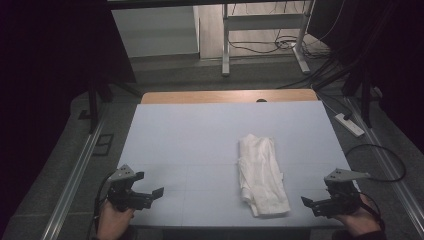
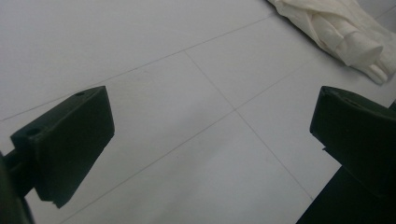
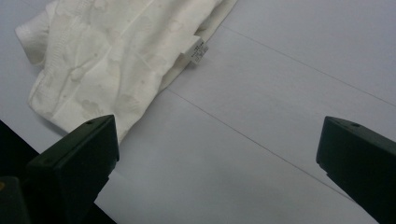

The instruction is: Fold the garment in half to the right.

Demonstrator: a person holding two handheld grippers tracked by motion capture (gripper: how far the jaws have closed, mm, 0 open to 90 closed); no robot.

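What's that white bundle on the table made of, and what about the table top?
White garment: soft woven or knit fabric, probably cotton, matte, going by the creases, faint printed pattern and sewn-in label. Table top: smooth pale sheet or cover, low sheen, with thin fold-like lines; exact material unclear.

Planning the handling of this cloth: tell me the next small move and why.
Probably bring the right gripper toward the folded white garment, since it sits nearer. Both it and the left gripper have jaws wide open and hold nothing, apart from the cloth, which lies untouched on the table.
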